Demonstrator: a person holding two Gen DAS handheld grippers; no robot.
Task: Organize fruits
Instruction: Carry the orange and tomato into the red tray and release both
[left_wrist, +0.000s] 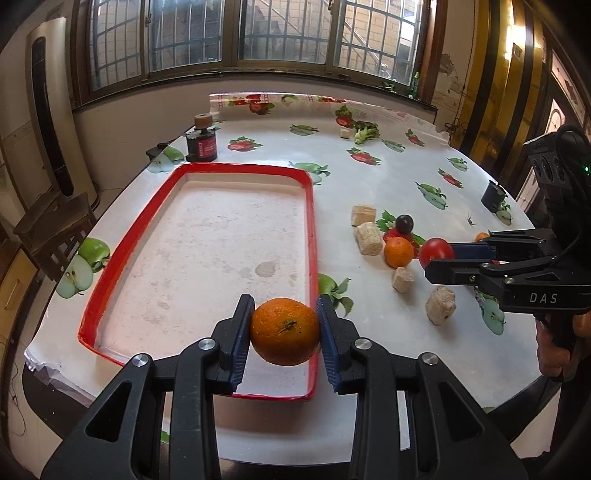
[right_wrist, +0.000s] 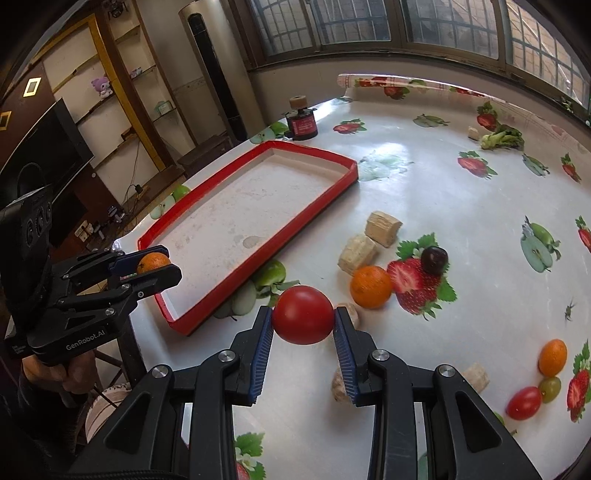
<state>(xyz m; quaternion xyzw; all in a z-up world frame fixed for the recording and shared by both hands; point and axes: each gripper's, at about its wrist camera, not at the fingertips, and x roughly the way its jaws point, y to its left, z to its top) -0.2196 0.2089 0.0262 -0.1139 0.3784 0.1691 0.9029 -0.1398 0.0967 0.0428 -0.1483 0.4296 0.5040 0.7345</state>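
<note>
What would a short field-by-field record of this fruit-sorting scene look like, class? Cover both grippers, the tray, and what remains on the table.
left gripper: shut on an orange, held over the tray's near end
right gripper: shut on a red tomato, above the table beside the tray
tray: red-rimmed, white inside, nothing in it
loose fruit on table: second orange, dark cherry, small orange, small red tomato, green grape
other items: pale beige chunks, leafy green, dark jar
tablecloth: white, fruit print
</note>
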